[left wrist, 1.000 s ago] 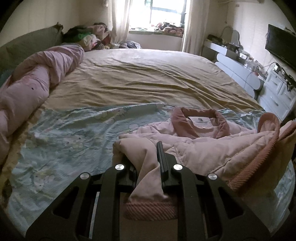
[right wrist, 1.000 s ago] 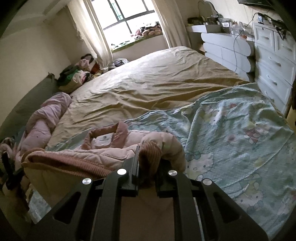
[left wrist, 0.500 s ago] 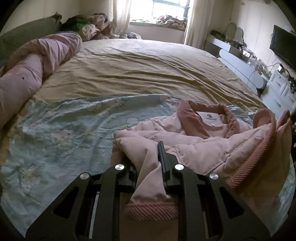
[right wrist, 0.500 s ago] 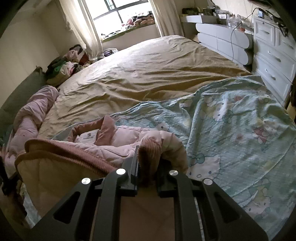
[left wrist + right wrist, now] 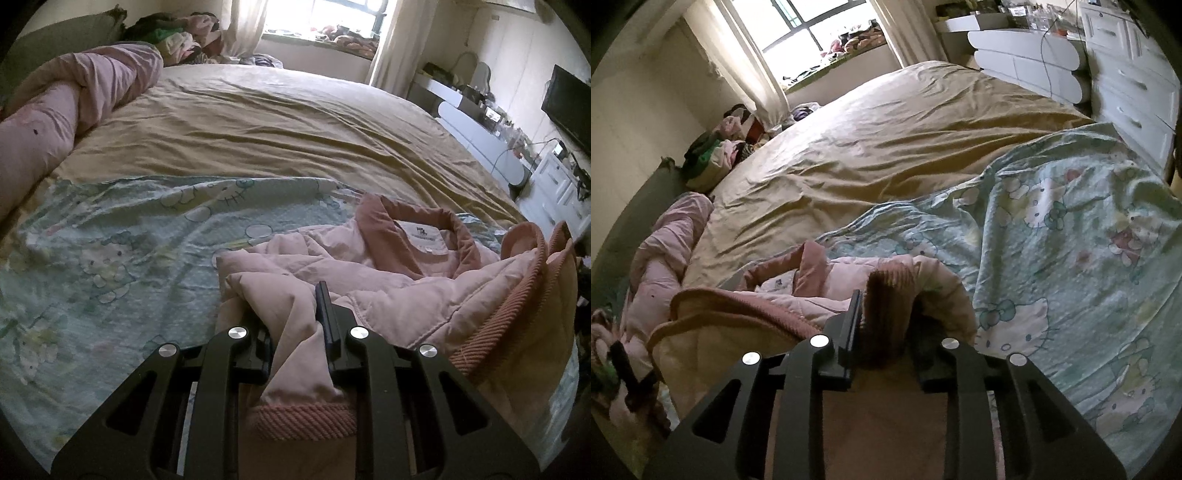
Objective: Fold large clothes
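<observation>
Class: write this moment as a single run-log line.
stage: laying pink jacket on bed | left gripper: shut on jacket | right gripper: just opening, cuff between jaws

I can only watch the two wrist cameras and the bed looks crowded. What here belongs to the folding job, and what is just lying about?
Part of the job:
- pink jacket
- left gripper, shut on its cloth
- right gripper, jaws just opening, ribbed cuff between them

Lying about:
- cartoon-print sheet
- rolled pink duvet
- clothes pile
- white dresser

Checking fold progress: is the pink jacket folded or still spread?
Neither: bunched. The jacket lies crumpled on the blanket, collar open, label showing.
</observation>
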`<state>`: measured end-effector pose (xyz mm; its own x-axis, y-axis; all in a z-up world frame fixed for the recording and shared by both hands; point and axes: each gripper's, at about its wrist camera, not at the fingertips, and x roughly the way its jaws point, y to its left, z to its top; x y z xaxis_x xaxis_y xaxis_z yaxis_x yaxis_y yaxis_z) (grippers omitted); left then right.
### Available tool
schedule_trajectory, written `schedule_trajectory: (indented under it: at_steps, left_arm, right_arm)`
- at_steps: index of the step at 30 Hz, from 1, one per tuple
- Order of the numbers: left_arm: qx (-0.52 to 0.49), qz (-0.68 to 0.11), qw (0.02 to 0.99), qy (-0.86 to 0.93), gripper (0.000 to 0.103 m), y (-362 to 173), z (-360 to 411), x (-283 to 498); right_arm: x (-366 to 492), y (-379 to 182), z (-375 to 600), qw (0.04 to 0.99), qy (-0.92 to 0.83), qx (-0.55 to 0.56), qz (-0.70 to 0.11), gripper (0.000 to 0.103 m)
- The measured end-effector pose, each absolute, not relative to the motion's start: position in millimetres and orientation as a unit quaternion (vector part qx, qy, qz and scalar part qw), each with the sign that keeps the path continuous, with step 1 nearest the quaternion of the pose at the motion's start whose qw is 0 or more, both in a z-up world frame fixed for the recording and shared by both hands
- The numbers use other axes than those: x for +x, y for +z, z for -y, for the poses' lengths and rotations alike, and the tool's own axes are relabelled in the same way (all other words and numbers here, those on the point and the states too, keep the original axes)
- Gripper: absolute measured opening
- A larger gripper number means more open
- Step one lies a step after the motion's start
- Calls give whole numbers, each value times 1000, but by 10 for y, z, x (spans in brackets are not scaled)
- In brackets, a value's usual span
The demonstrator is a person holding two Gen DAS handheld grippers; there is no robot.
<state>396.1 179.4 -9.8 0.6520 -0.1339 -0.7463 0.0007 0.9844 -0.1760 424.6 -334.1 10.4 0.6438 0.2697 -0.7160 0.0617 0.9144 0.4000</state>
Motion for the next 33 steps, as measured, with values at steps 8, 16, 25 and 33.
schedule_trajectory:
  at_steps: [8,16,25,33]
  left_arm:
    - [-104,-420,900,-52,15,-135,-1864,4010]
    - [-126,-420,896,-64,21,-130,-1878,4051]
    - [-141,-408,898,-80,53,104,-1862,3988]
    - [-131,-379,911,-99,81,428,-1749,3829]
  right_arm:
    - [4283,106,3339,876,61,226,-421,41]
    - [4201,395,3095,898,51,180,-398,83]
    - [3554,64,2244,894,115,40,-431,83]
    - [3683,-418,2069,882,105,12,-460,89]
